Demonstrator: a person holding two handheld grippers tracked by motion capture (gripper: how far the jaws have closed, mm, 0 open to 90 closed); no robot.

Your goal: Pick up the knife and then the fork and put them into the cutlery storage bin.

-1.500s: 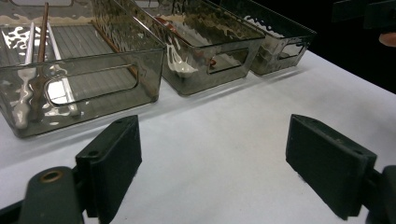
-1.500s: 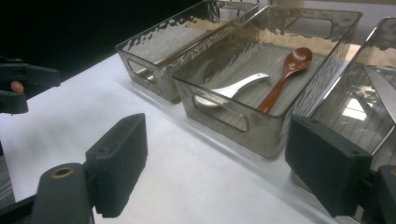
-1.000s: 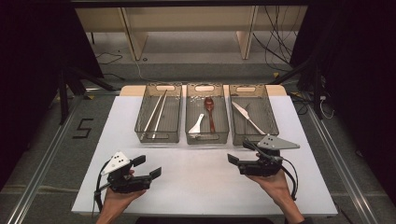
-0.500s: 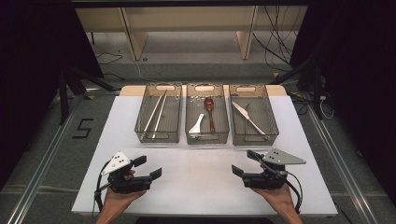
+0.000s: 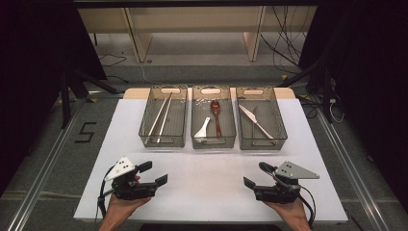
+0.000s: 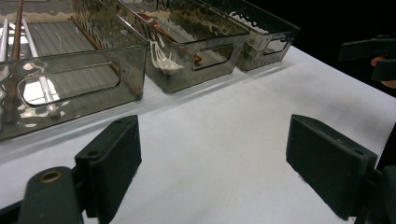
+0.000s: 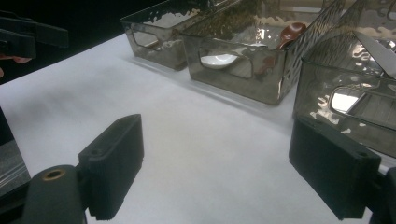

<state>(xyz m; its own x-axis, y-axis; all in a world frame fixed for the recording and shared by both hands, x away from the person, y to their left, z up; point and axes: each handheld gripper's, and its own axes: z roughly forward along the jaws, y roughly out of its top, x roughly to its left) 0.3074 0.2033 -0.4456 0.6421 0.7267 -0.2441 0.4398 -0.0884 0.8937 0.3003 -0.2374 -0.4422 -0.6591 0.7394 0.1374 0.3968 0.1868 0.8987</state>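
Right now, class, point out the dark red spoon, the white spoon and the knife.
dark red spoon (image 5: pixel 215 107): high view, on its bowl.
white spoon (image 5: pixel 204 128): high view, on its handle.
knife (image 5: pixel 248 114): high view, on its blade.

Sitting left of middle bin (image 5: pixel 213 139): bin with chopsticks (image 5: pixel 161 115). Lying inside middle bin: two spoons (image 5: pixel 216 113). Sitting right of it: bin holding knife (image 5: pixel 255 121). Resting nearer than it: both grippers.

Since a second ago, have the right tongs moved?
Yes. The right tongs pulled back toward the person, away from the right bin, now near the table's front edge.
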